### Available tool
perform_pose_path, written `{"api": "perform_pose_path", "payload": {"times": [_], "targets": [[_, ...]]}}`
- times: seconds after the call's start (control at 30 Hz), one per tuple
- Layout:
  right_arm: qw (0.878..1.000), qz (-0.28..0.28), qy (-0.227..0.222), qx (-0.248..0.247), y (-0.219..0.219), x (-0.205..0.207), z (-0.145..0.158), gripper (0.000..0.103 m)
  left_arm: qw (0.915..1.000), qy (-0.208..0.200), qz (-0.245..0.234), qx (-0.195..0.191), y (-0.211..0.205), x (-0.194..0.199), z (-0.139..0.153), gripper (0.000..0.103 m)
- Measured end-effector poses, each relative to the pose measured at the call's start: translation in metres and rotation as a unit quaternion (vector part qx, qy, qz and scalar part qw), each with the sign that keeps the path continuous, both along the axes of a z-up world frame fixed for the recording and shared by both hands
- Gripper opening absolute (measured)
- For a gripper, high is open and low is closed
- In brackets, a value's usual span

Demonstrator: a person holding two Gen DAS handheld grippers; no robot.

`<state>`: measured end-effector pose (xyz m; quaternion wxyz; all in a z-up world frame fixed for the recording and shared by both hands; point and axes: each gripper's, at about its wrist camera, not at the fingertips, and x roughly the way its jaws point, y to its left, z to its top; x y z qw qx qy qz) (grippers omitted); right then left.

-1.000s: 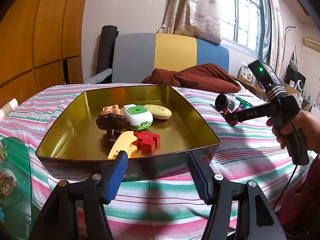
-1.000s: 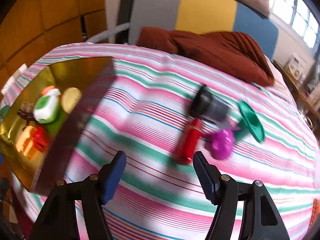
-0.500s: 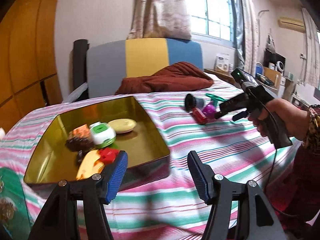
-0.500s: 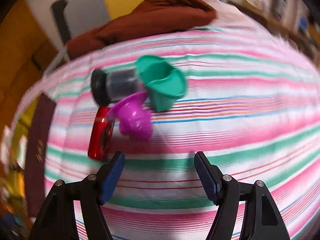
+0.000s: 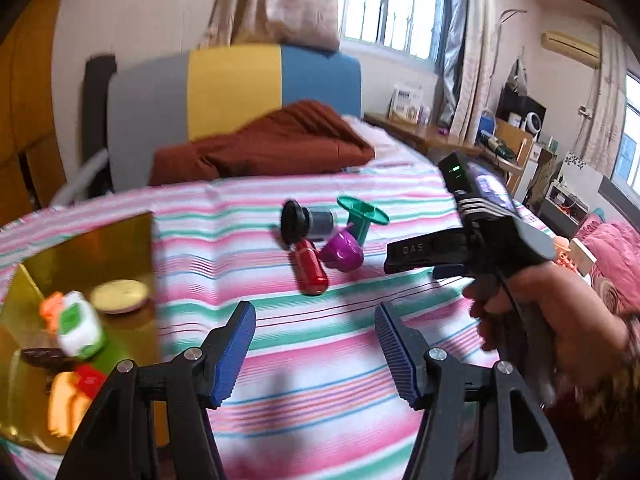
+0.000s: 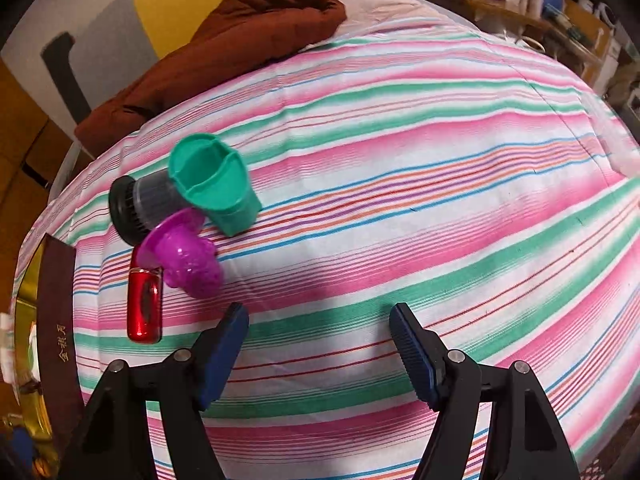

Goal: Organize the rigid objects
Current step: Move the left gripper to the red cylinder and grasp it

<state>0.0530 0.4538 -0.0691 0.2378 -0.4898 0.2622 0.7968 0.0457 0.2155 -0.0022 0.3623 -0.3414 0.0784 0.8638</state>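
The striped bedcover (image 6: 400, 168) fills most of both views, with a rust-brown quilt (image 5: 272, 144) bunched at its far end. At the left edge sits the gold tin tray (image 5: 100, 240), only part of it in frame. It holds a pale oval soap-like piece (image 5: 119, 291), a white and green case (image 5: 80, 326) with something orange behind it, a dark brown piece (image 5: 44, 357), a small red block (image 5: 90, 377) and a yellow-orange shape (image 5: 66, 404); motion blur makes these hard to name more closely.

A hand (image 5: 552, 328) wraps the pistol handle of the right gripper (image 6: 318, 354), which points steeply down at the cover. Its jaws have just been opening and stand apart with nothing between them, only bare striped cloth. The left gripper (image 5: 316, 352) hangs lower in its own view, jaws likewise spread and empty.

Four loose things lie clustered on the cover, up and to the left of the right gripper's fingers. The green cup (image 6: 212, 184) lies on its side, touching the black-capped grey cylinder (image 6: 144, 206). The purple cup (image 6: 188, 256) rests just below them, overlapping the red capsule-shaped case (image 6: 145, 304), which lies nearest the tray wall. The purple cup is the closest to the right gripper's left finger (image 6: 224, 344), near but apart.
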Motion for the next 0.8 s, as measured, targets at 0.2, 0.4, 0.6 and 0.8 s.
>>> {"api": "perform_pose_path", "payload": {"times": [0.2, 0.4, 0.6, 0.8], "targets": [[1.0, -0.004, -0.001, -0.014, 0.002, 0.005, -0.001, 0.074, 0.9991, -0.021, 0.012, -0.034, 0.047, -0.032, -0.028, 0.063], [1.0, -0.007, 0.002, -0.014, 0.007, 0.004, 0.001, 0.074, 0.9968, -0.043, 0.042, -0.052, 0.072, -0.072, -0.055, 0.06], [1.0, -0.016, 0.006, -0.024, 0.011, 0.002, -0.001, 0.074, 0.9968, -0.028, 0.028, -0.069, 0.088, -0.083, -0.067, 0.048], [0.999, 0.002, 0.024, -0.024, 0.007, -0.002, 0.005, 0.074, 0.9967, -0.038, -0.002, -0.072, 0.088, -0.082, -0.078, 0.024]]}}
